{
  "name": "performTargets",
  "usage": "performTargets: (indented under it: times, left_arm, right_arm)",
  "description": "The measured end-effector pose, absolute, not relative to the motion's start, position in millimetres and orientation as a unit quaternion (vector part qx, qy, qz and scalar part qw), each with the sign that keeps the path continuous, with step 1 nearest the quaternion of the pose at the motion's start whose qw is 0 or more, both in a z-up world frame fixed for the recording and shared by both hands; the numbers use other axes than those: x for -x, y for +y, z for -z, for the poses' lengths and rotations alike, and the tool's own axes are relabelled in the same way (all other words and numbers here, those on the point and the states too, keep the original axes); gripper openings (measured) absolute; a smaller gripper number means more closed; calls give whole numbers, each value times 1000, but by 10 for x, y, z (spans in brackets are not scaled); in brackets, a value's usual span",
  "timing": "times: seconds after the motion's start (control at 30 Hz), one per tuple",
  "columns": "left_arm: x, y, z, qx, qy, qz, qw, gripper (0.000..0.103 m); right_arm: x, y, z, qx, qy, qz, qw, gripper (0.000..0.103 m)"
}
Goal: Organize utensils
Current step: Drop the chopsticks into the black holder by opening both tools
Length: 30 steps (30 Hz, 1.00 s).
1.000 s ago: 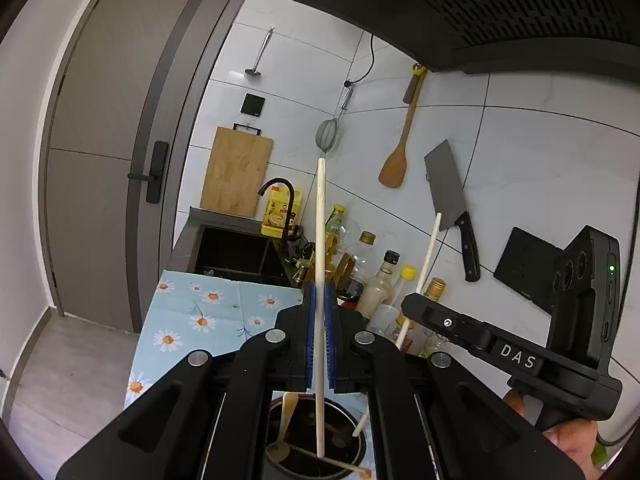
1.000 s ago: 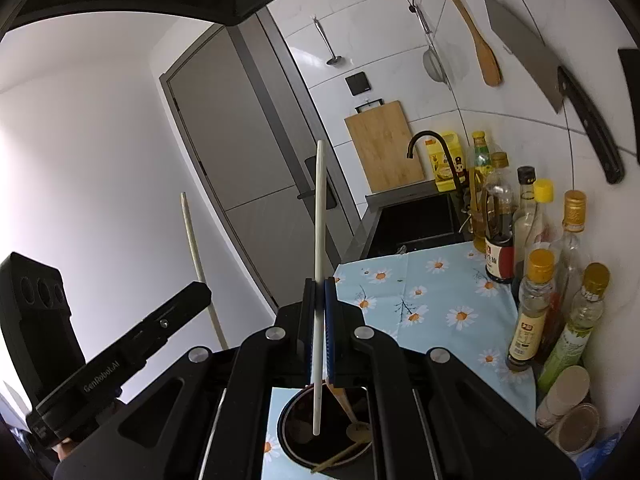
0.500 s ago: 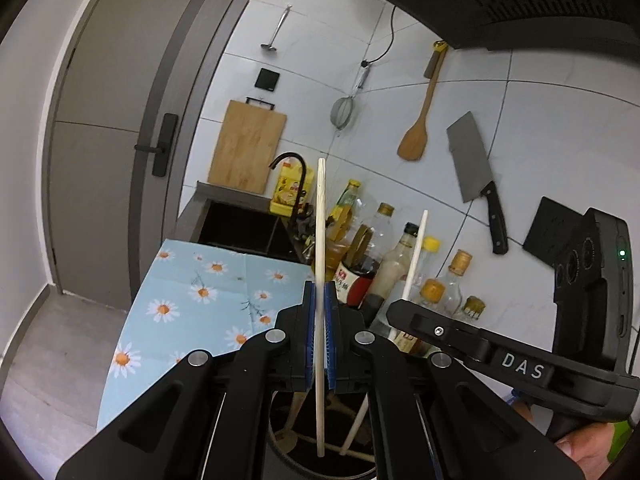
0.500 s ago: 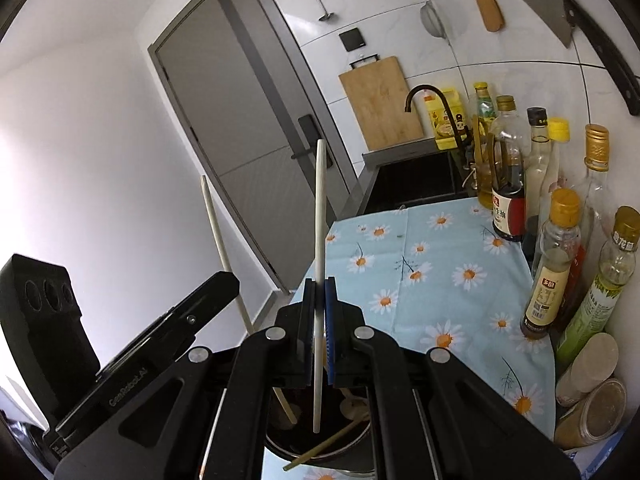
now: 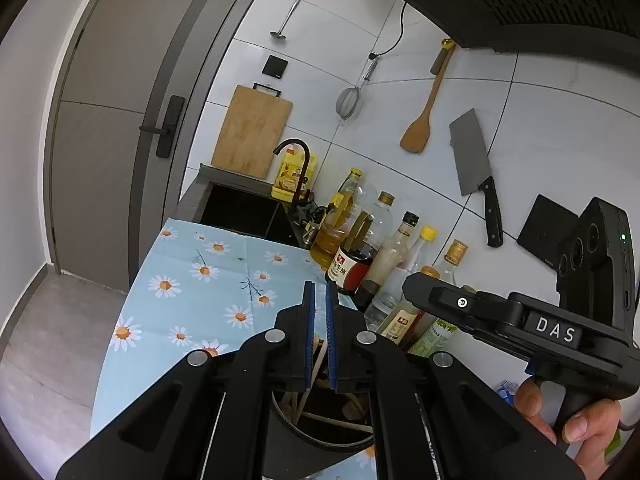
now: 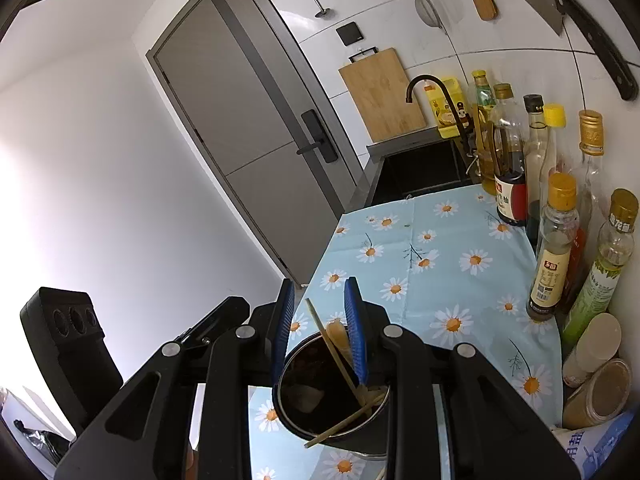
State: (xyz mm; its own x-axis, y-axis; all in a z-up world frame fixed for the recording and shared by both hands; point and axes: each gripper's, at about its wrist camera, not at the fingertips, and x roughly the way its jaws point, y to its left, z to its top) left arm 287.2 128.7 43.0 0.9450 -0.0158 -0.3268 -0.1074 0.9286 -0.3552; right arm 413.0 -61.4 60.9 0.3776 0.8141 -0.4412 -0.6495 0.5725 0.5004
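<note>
A dark round utensil holder [image 6: 292,392] stands on the daisy tablecloth just below both grippers; it also shows in the left wrist view [image 5: 320,438]. Wooden chopsticks [image 6: 334,348] and a wooden spoon [image 6: 338,334] lean inside it. My right gripper [image 6: 318,292] is open and empty right above the holder's rim. My left gripper [image 5: 319,292] has its blue pads slightly apart with nothing between them, also above the holder. The right gripper shows at the right of the left wrist view [image 5: 416,280].
Several sauce and oil bottles [image 6: 554,248] line the wall at the right, with jars [image 6: 596,394] nearer. A black sink [image 5: 244,210] and tap lie beyond the blue daisy tablecloth [image 6: 436,272]. A cleaver [image 5: 474,168], wooden spatula, strainer and cutting board hang on the tiled wall.
Both grippers held a white chopstick upright; both have opened and the chopsticks have dropped into the holder. Both views have tilted down toward the counter.
</note>
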Motion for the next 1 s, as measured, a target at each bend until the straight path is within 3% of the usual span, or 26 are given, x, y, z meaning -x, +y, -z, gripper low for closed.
performTargets:
  times: [0.03,0.07,0.57,1.0]
  left_arm:
    - [-2860,1285,-442,188,164,-25,968,18]
    - [-2840,1279,-458,187,164,-25,968,19]
    - [-2307,1145,-612,140,213,-45,966,19]
    - [-1743,1092,-358,151,294,-21,944,19]
  right_arm:
    - [-4116,-621,-619,-122,334,-447,821,27]
    - [-4101,-630,-628,-122,334,-448,820,27]
    - [-3701,-990,-881,-58,359,-466,807,27]
    - [-3097,-1016,-509,103,413,-485,764,28]
